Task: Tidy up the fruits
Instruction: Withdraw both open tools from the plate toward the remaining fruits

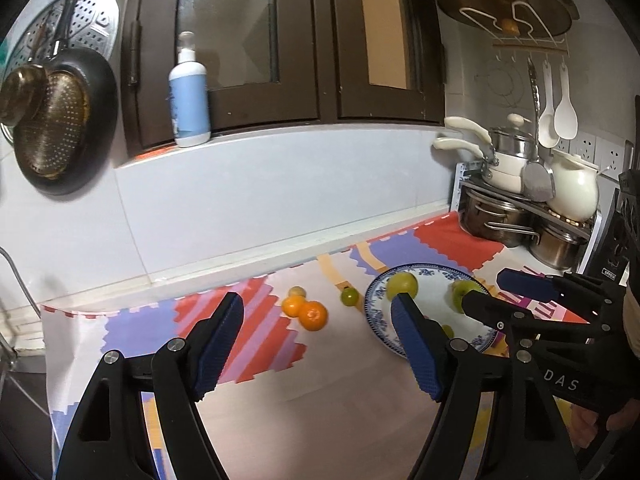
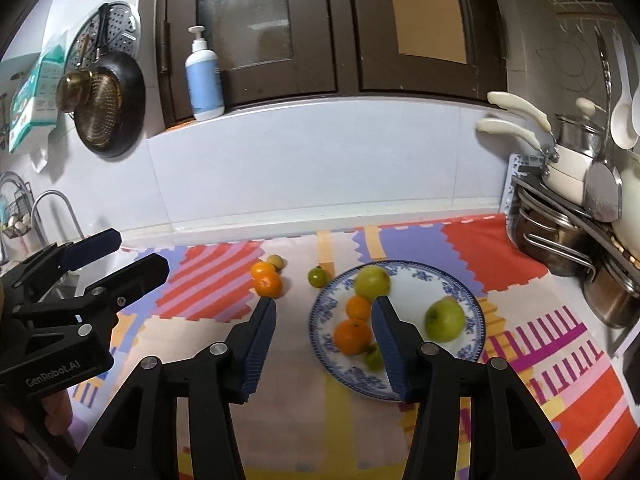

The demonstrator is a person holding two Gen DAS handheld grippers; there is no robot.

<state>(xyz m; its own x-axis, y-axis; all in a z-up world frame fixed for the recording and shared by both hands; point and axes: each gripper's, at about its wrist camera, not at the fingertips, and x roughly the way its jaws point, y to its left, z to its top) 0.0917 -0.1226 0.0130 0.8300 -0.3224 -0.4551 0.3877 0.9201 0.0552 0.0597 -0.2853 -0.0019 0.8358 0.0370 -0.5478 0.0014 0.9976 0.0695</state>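
A blue-patterned white plate (image 2: pixel 460 288) (image 1: pixel 378 320) lies on the colourful mat. On it are two green apples (image 2: pixel 444 319) (image 2: pixel 373 281), two oranges (image 2: pixel 353 336) (image 2: pixel 358 307) and a small green fruit (image 2: pixel 374 358). Left of the plate on the mat lie two oranges (image 2: pixel 268 283) (image 1: pixel 313 315), a small yellow fruit (image 2: pixel 275 261) and a small green fruit (image 2: pixel 317 277) (image 1: pixel 349 297). My left gripper (image 1: pixel 318 320) is open and empty above the mat, near the loose oranges. My right gripper (image 2: pixel 324 322) is open and empty over the plate's left edge.
A rack with steel pots (image 2: pixel 560 240) and white pans stands at the right. A pump bottle (image 2: pixel 204 80) sits on the window ledge. Pans and strainers (image 2: pixel 106 108) hang on the left wall. A sink tap (image 2: pixel 52 208) is at far left.
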